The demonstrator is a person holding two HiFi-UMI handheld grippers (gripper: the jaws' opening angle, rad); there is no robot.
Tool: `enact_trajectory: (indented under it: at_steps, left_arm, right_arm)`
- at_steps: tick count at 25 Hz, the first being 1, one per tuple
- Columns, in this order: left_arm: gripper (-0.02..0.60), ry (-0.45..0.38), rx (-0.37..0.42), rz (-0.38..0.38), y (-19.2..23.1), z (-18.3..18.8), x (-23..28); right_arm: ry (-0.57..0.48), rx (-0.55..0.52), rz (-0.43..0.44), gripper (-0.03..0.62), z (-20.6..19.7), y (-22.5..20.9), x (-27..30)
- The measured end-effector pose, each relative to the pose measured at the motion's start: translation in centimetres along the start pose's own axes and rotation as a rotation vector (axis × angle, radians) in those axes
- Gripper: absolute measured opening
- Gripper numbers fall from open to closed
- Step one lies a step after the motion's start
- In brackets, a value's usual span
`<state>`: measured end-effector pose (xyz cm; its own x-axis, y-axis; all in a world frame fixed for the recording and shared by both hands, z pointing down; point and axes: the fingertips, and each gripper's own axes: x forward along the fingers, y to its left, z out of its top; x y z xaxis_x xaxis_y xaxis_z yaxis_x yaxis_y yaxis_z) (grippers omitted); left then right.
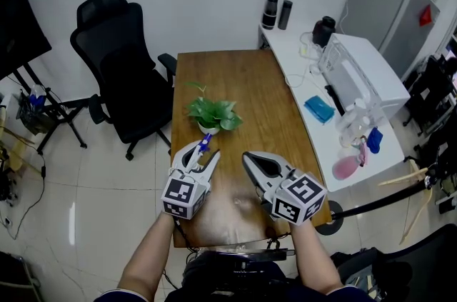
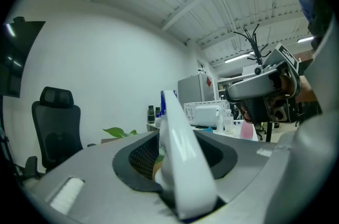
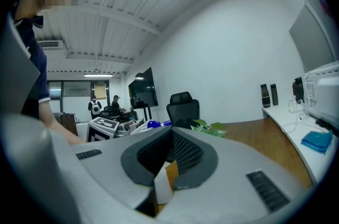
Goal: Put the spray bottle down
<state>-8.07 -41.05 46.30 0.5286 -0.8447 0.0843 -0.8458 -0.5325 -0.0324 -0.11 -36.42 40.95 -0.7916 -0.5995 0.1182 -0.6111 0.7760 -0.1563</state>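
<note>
Jaws on the left gripper (image 1: 203,151) are standing spread, with the spray bottle (image 2: 179,157) sitting between them. Dark padding is showing on both sides of its white body, so the pads appear to be clear of it rather than squeezing it. In the head view the blue nozzle (image 1: 205,143) is poking up between the jaw tips, near the left edge of the wooden table (image 1: 250,90) and just in front of the potted plant (image 1: 212,113). Whether the base is resting fully on the wood is hidden by the gripper. The right gripper (image 1: 247,157) is hovering just beside it over the table's near end, its jaws pressed together on nothing. Farther out, a black office chair (image 1: 118,58) is standing left of the table and a white counter (image 1: 300,54) is running along its right side. By the look of it, the release step is in hand and the bottle is being let go. The next move is calling for a straight pull back toward the person, jaws held wide, so that neither pad is catching the bottle and tipping it so near the edge.
</note>
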Motion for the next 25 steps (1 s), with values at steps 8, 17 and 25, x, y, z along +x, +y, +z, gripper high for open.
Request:
enact_trajectory:
  at_steps: [8,17,25]
  left_arm:
    - [0.276,0.006,0.011,0.020,0.0,-0.2,-0.8]
    - [0.291,-0.013,-0.031,0.075,0.3,0.2,-5.5]
    - [0.077,-0.091,-0.097,0.187,2.6,2.3,-12.4]
  right_arm:
    - [-0.007,0.000,0.013,0.009,0.2,0.3,-0.1]
    - [-0.011,0.003,0.014,0.009,0.0,0.8,-0.5]
    - [-0.020,0.017,0.013,0.009,-0.5,2.0,-1.1]
